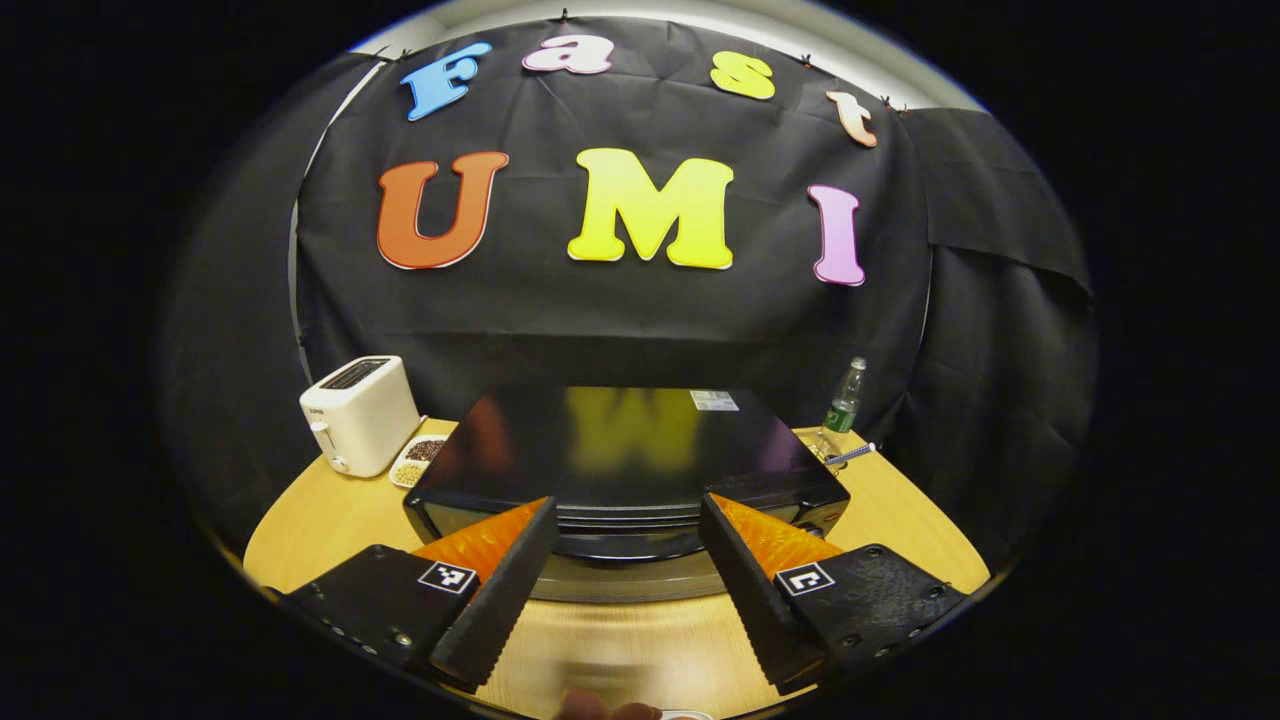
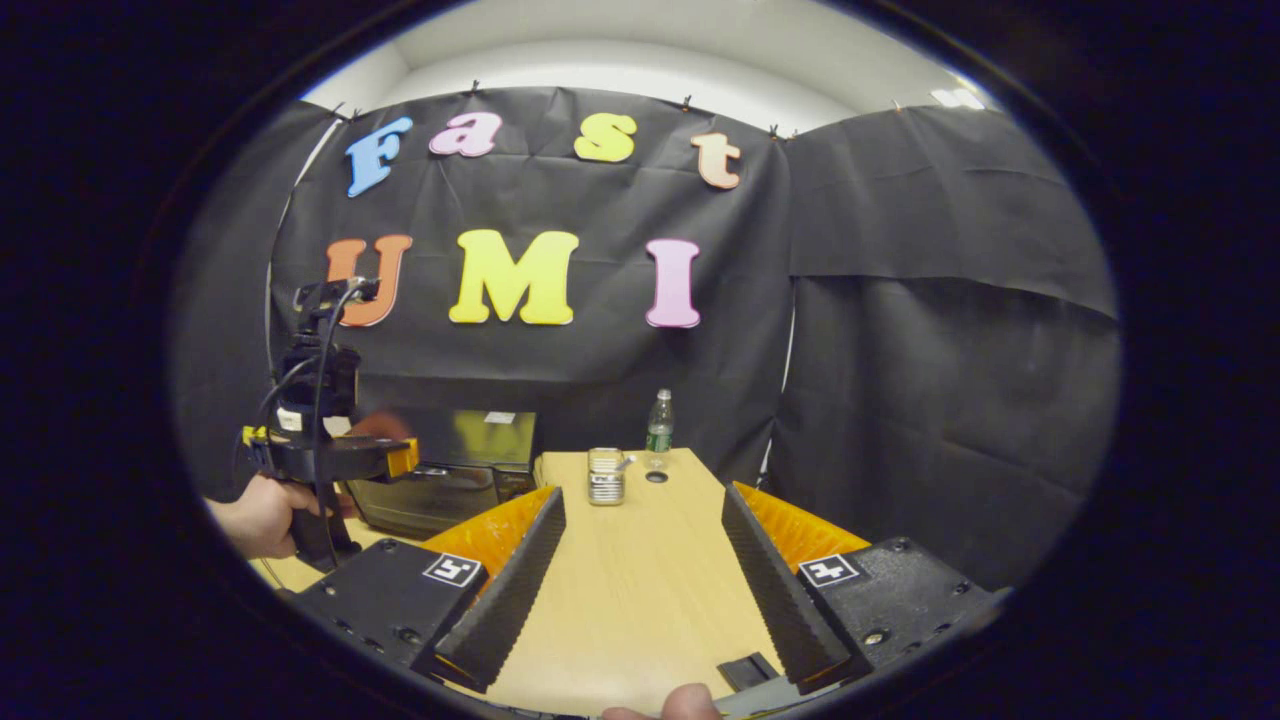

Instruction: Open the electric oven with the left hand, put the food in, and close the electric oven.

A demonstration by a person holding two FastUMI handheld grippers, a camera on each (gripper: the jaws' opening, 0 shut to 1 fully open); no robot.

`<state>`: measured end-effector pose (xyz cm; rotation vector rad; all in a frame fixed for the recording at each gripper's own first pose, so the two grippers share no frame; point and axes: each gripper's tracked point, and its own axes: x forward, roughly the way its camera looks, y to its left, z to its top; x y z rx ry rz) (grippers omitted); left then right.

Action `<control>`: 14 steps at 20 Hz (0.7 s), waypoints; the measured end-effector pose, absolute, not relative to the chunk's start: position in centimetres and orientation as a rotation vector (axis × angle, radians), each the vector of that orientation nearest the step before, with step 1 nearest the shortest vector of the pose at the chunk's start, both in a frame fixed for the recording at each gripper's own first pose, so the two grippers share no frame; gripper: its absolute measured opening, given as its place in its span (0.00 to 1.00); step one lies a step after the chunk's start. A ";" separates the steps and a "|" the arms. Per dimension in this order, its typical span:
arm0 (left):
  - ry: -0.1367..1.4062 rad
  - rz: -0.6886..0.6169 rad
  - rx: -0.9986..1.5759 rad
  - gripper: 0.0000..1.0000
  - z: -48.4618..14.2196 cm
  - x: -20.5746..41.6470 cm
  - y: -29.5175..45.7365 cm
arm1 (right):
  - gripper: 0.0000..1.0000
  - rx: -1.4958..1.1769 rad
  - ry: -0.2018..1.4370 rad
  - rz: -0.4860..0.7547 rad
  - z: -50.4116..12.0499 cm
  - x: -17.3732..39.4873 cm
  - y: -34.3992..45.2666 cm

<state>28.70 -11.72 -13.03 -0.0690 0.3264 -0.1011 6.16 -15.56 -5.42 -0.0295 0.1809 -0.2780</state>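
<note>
While the left gripper point(image 1: 625, 520) hovers in front of the electric oven point(image 1: 625, 465), its two fingers stand wide apart and hold nothing. In the left gripper view the oven is a black box with a shiny top, and it stands on the round wooden tabletop point(image 1: 900, 520) toward the far edge, close to the black cloth wall. Its door looks closed, with the handle bar between the two fingertips but not touching them, as far as I can tell. A white toaster point(image 1: 360, 413) stands at the far left edge of the tabletop, and a small dish with grains point(image 1: 418, 458) lies just beside it, between the toaster and the oven. A green plastic bottle point(image 1: 845, 400) stands upright at the far right edge, near the oven's back corner.

In the right gripper view the right gripper point(image 2: 645, 545) is also open wide, with nothing between its fingers, above the bare wood of the tabletop. Farther off on the left side a hand point(image 2: 262, 515) holds the left gripper by its grip, near the front of the oven. A small metal can point(image 2: 605, 475) stands beside the oven's right side, and the bottle is behind it at the far edge. I cannot see any food clearly.
</note>
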 end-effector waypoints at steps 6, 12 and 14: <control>0.356 -0.064 -0.052 0.93 -14.5 29.9 -11.0 | 0.99 0.000 0.226 -0.284 -6.7 7.3 -16.3; 0.403 -0.072 -0.029 0.99 -15.3 29.7 -11.4 | 0.99 0.002 0.219 -0.262 -6.4 7.7 -15.2; 0.406 -0.076 -0.017 0.99 -15.2 29.3 -11.4 | 0.99 -0.004 0.218 -0.254 -6.3 7.5 -14.7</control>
